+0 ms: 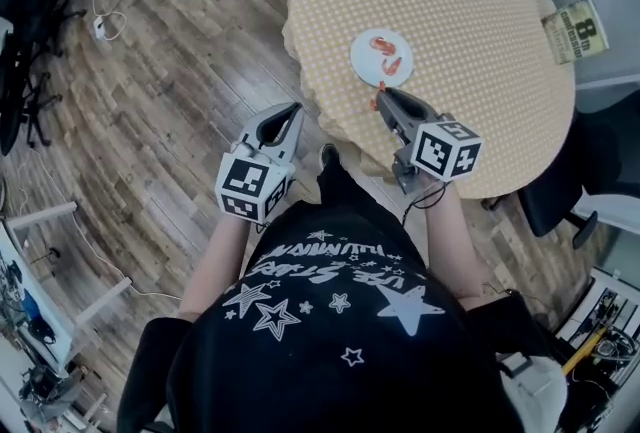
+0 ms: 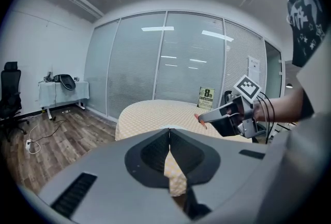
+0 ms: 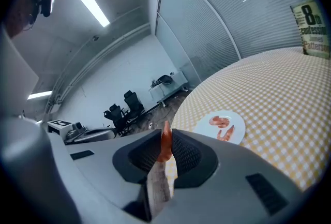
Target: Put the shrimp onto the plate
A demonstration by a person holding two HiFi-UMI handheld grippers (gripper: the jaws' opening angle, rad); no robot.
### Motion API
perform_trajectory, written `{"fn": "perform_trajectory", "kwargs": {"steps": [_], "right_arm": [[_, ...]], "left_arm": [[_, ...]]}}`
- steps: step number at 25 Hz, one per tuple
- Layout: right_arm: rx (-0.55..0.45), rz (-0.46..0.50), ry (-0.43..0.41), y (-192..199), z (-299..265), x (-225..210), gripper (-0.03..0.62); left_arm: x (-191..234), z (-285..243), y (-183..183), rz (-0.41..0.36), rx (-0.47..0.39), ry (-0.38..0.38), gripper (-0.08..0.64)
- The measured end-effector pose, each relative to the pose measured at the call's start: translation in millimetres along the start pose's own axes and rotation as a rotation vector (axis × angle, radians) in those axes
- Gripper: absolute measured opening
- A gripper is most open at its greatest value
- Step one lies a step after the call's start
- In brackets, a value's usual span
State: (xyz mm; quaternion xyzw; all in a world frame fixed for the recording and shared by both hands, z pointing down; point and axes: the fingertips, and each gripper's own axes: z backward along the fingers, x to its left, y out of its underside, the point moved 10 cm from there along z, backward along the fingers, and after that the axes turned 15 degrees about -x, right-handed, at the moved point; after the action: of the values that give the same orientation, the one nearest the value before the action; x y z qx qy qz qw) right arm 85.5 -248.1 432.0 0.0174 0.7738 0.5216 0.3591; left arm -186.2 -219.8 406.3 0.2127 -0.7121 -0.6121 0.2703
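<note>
A white plate (image 1: 381, 57) with two orange shrimps (image 1: 383, 45) sits near the front edge of the round table (image 1: 470, 21). In the right gripper view the plate (image 3: 235, 123) lies ahead and to the right of the jaws. My right gripper (image 1: 379, 99) hangs just in front of the plate, shut on another orange shrimp (image 3: 165, 141) that sticks up between its jaws. That shrimp (image 2: 200, 119) also shows in the left gripper view at the right gripper's tip. My left gripper (image 1: 293, 111) is held off the table's left edge, over the floor, shut and empty.
A green and white sign card (image 1: 576, 30) stands at the table's far right. Wood floor (image 1: 170, 71) lies to the left, with cables and black chairs (image 1: 25, 31) at the far left. A dark chair (image 1: 560, 191) stands beside the table on the right.
</note>
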Motion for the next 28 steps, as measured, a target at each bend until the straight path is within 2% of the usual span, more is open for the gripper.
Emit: {"fn": "perform_trajectory", "kwargs": {"steps": [11,17,22,28], "right_arm": [[0.077,0.029,0.069,-9.3,-35.4,-46.1,0.069],[0.196,0.165,0.102,-5.0,-59.1,-69.1,0.069],[0.228,0.16,0.08,-2.0,-83.0,-78.1,0.069],[0.293,0.163,0.146,6.8,-104.5,-95.4,0.069]], "left_arm": [[22.2,-57.4,6.7,0.016,0.048,0.014,0.011],[23.2,-82.6,9.8,0.01,0.063,0.01,0.011],[31.8,-91.7,10.7,0.018,0.077,-0.022,0.009],[41.8,-101.5,13.3,0.015,0.091,-0.052,0.011]]}}
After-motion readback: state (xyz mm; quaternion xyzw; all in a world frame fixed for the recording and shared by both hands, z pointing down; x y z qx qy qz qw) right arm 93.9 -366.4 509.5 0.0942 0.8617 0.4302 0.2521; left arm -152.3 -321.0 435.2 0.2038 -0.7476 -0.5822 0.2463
